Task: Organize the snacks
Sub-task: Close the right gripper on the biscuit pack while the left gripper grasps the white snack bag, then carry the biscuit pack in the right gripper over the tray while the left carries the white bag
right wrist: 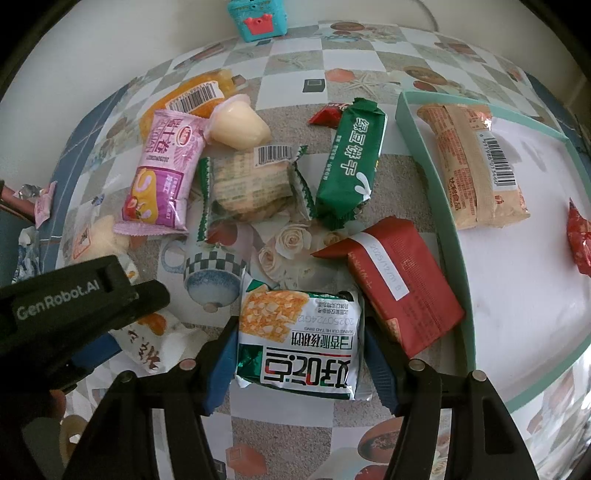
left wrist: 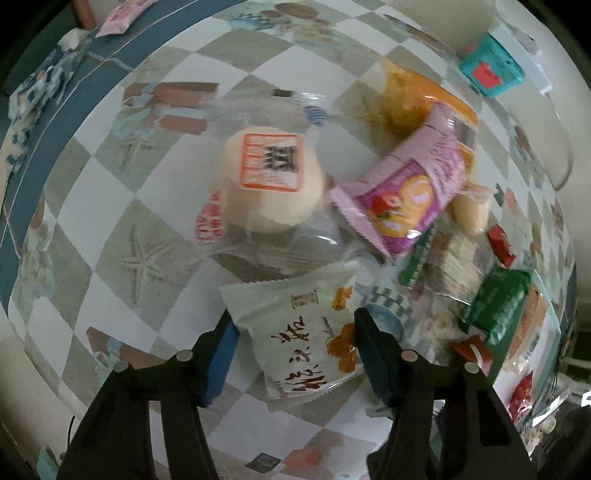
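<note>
My left gripper (left wrist: 295,343) is shut on a white snack packet with black brush lettering (left wrist: 299,332), seen also in the right wrist view (right wrist: 147,343). My right gripper (right wrist: 299,350) is shut on a white and green cracker packet (right wrist: 299,339). A teal-rimmed tray (right wrist: 436,206) at the right holds a tan bar packet (right wrist: 476,162) and a red candy (right wrist: 580,240). Loose on the table lie a pink roll cake packet (right wrist: 162,177), a green biscuit packet (right wrist: 351,162), a red packet (right wrist: 402,280), a clear-wrapped cracker (right wrist: 251,184), a jelly cup (right wrist: 240,125) and an orange packet (right wrist: 192,96).
A round pastry in clear wrap (left wrist: 273,181) lies ahead of the left gripper. A teal toy box (right wrist: 255,18) stands at the table's far edge by the wall. The checkered tablecloth (right wrist: 295,428) covers the table. A pink packet (left wrist: 122,14) lies off the table's left edge.
</note>
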Demonstrator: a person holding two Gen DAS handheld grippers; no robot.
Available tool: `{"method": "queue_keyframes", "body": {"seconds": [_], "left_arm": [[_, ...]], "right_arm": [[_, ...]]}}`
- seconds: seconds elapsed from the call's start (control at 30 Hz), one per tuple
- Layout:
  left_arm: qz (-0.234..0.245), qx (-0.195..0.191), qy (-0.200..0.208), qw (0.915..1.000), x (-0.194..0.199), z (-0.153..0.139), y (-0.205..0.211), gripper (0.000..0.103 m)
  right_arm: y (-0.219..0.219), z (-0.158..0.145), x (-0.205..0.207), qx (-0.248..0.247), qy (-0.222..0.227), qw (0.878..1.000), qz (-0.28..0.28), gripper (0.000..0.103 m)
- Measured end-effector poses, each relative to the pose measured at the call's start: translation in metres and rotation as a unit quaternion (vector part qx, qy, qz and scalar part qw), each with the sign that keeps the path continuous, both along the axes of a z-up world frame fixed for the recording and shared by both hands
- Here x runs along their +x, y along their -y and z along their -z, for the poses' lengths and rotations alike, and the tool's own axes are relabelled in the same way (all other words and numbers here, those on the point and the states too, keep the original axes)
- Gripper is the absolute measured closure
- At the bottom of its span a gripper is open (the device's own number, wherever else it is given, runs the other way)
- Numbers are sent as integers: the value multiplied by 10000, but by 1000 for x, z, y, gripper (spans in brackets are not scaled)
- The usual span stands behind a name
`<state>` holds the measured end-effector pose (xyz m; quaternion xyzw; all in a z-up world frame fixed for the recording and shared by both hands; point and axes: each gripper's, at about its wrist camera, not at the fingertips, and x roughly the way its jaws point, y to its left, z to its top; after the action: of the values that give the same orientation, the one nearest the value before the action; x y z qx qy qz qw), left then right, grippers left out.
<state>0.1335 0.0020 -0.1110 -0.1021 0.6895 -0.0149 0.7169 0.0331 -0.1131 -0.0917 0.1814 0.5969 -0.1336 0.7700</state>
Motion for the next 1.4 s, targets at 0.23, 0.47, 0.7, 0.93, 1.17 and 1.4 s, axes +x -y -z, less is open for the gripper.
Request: {"method": "queue_keyframes", "body": {"seconds": [0.23, 0.47, 0.7, 0.93, 1.17, 1.4], "left_arm": [[36, 8, 289, 9996, 2, -18, 1, 42], [29, -100, 629, 9980, 5, -49, -9, 44], [65, -139, 1000, 9949, -5, -72, -9, 45], [143, -98, 1390, 9901, -25, -105, -18, 45], [423, -108, 1602, 9861, -36, -122, 1, 45], [780, -214, 1737, 9815, -49, -134, 29, 45]], "right_arm": [[3, -7, 0, 62, 75, 9999, 24, 36], [3, -35, -3, 41, 385, 9992, 0, 37], [11, -66, -11, 46, 767, 9970, 120, 37], [27, -84, -17, -18, 1067, 9936, 371, 37], [74, -97, -34, -134, 1260, 9865, 1042, 37], [134, -105, -65, -460, 1285, 9715, 1938, 37]]}}
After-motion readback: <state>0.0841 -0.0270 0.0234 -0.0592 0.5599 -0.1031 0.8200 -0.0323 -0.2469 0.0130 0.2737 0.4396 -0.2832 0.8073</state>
